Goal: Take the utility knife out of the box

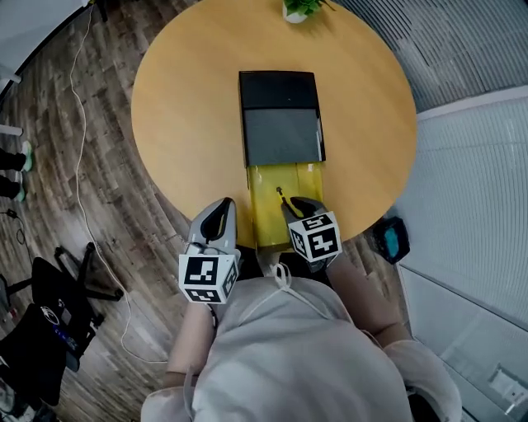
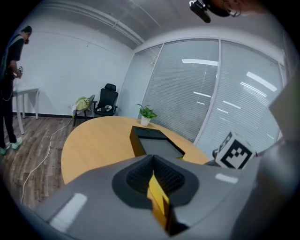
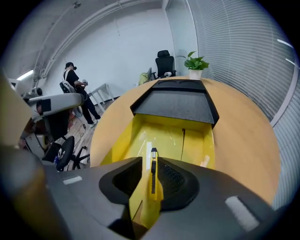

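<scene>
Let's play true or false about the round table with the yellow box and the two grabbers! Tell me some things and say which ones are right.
1. The table is round and wooden. True.
2. The box's yellow tray is pushed all the way in. False: it is slid out from under the black cover, toward the person.
3. A green potted plant stands at the far edge of the table. True.
4. The utility knife lies on the bare table beside the box. False: it shows between the jaws of the right gripper, over the yellow tray.
5. The box's cover is red. False: it is black with a grey panel.
</scene>
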Tool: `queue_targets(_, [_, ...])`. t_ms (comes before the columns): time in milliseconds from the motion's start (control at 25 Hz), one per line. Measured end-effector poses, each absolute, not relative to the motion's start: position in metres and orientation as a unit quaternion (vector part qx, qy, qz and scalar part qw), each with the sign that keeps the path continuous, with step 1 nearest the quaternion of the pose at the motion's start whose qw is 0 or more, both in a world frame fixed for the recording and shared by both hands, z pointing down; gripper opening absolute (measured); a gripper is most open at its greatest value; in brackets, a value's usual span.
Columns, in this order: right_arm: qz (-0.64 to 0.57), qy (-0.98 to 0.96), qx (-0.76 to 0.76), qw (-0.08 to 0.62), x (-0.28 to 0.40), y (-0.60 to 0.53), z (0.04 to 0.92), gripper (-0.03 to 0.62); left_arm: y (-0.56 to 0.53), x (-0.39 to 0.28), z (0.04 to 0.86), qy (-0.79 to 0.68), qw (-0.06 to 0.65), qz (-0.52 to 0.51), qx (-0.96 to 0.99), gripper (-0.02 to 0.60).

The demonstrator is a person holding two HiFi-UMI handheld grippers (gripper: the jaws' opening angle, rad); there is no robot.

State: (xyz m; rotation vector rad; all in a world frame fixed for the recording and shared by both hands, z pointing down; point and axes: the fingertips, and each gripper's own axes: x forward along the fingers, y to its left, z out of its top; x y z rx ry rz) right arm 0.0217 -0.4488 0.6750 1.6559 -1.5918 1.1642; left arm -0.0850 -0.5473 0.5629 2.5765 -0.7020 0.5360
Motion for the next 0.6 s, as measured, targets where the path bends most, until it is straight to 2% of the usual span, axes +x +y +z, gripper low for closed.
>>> queue_targets(40, [0.435,-0.589,0.617,0.290,0.021,-0.452,0.681,0.126,-0.551,-0.086,0.567,-0.249,0.209,0.193,0.926,-0.003])
queue_targets(80, [0.436,-0.583,0.616,0.299,0.022,-0.454,0.687,0.134,-0.553,-0.088,0.571,-0.247,0.211,0.193,0.926,-0.003])
queue_targets(400, [0.457,-0.548,0.612,0.341,0.020,-0.457,0.715,0.124,-0.567,-0.092,0.600,-0.240,0.223,0.203,0.922,-0.003])
queue_targets(600, [0.457,-0.532,0.609,0.372,0.019,-0.457,0.725,0.089,-0.570,-0.090,0.602,-0.235,0.220,0.204,0.925,-0.003])
